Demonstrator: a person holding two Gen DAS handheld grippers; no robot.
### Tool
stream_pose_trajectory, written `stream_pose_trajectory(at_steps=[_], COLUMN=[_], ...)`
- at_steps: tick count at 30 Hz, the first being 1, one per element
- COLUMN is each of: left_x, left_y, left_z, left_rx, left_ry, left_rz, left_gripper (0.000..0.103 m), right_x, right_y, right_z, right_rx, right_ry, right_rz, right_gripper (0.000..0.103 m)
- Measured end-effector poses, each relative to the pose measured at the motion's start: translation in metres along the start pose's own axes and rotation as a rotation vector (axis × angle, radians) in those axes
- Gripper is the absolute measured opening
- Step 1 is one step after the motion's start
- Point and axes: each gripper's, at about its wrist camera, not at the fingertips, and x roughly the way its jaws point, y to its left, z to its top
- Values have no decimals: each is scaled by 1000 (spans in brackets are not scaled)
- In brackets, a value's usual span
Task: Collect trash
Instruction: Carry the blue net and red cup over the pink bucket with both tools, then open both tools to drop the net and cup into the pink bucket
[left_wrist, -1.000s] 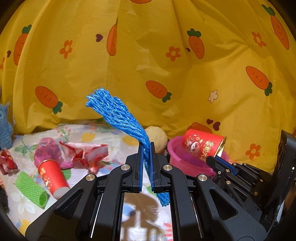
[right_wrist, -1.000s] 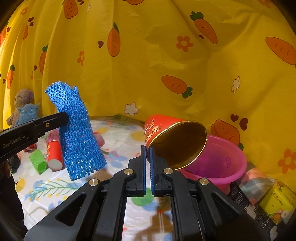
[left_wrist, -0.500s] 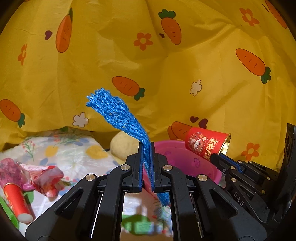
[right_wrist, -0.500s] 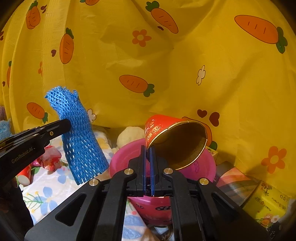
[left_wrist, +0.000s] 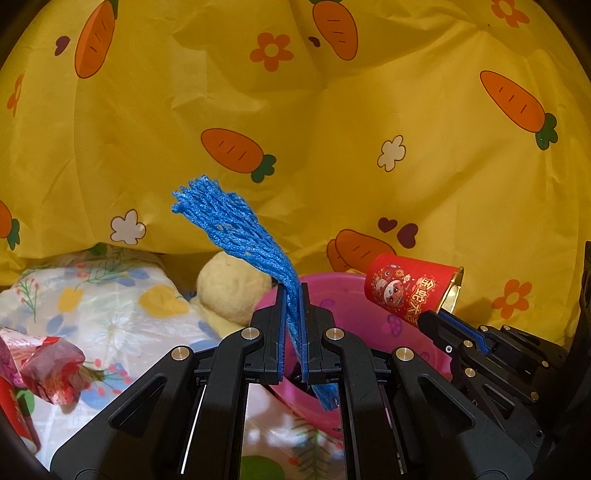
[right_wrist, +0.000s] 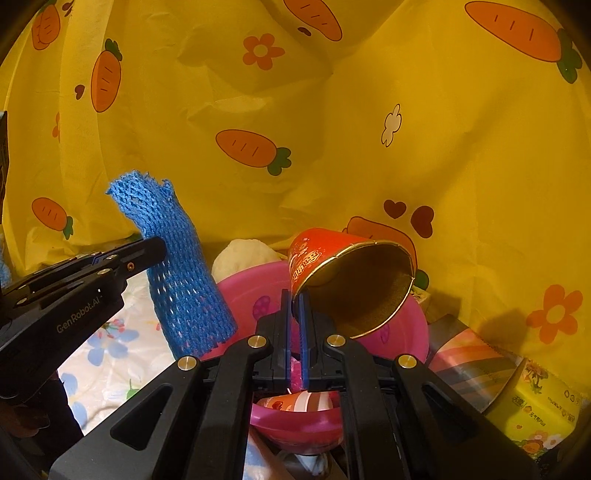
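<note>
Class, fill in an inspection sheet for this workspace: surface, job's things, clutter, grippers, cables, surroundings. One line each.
Surface: floral sheet.
Job's things: blue foam net and red paper cup, both held above the pink basin, which already holds some trash.
Clutter: red wrapper, cream ball, yellow box.
Grippers: left gripper shut on the net; right gripper shut on the cup's rim.
Cables: nothing seen.
Surroundings: yellow carrot-print cloth.

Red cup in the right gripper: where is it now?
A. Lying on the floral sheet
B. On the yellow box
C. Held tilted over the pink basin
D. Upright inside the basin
C. The right gripper is shut on the red cup by its rim, holding it tilted with its mouth over the pink basin.
</note>
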Motion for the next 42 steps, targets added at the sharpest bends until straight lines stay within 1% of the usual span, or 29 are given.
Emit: stream_pose_trajectory(at_steps=[10,26,37,42], left_x=[18,43,51,52], left_y=[-4,-10,-11,-7], left_z=[-3,-12,-16,-17], left_rx=[-6,3,-5,-21], left_ry=[20,54,73,89], left_rz=[-29,-39,-52,-73], left_gripper=[5,5,6,6], right_x=[10,26,30,32], right_y=[-5,-15,-16,-14], right_z=[-1,-9,-9,-9], right_rx=[7,38,40,32], right_ry=[22,49,54,57], right_rz=[-6,-4,2,2], right_gripper=[4,5,5,5])
